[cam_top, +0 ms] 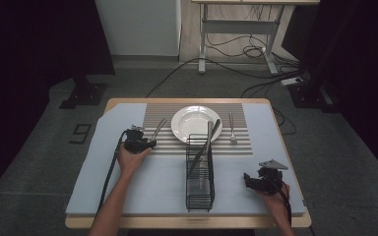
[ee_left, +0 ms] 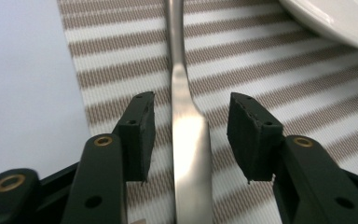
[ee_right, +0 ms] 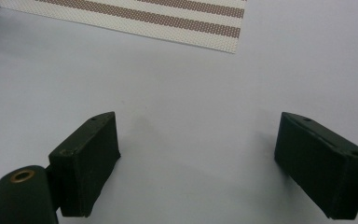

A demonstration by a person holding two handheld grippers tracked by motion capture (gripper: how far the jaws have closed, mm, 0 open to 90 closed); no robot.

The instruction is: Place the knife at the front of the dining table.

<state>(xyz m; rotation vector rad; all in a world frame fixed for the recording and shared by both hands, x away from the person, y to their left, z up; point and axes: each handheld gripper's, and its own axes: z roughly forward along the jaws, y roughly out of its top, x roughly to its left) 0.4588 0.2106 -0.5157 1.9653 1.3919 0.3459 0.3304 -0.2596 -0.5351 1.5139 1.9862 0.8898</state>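
Observation:
A metal utensil (cam_top: 157,128) lies on the striped placemat (cam_top: 174,143), just left of the white plate (cam_top: 196,124). My left gripper (cam_top: 150,144) is low over its handle end. In the left gripper view the shiny handle (ee_left: 189,140) runs between the two jaws, with a gap on each side, so the left gripper (ee_left: 193,100) is open and not pressing on it. My right gripper (cam_top: 248,179) rests near the table's front right. Its jaws stand wide over the bare pale blue mat (ee_right: 191,84), and the right gripper (ee_right: 198,119) has nothing between them.
A black wire rack (cam_top: 200,172) stands mid-table with long utensils (cam_top: 209,137) leaning out of its far end toward the plate. A fork (cam_top: 232,129) lies right of the plate. The plate's rim (ee_left: 335,18) is close ahead of the left gripper. Cables cross the floor beyond.

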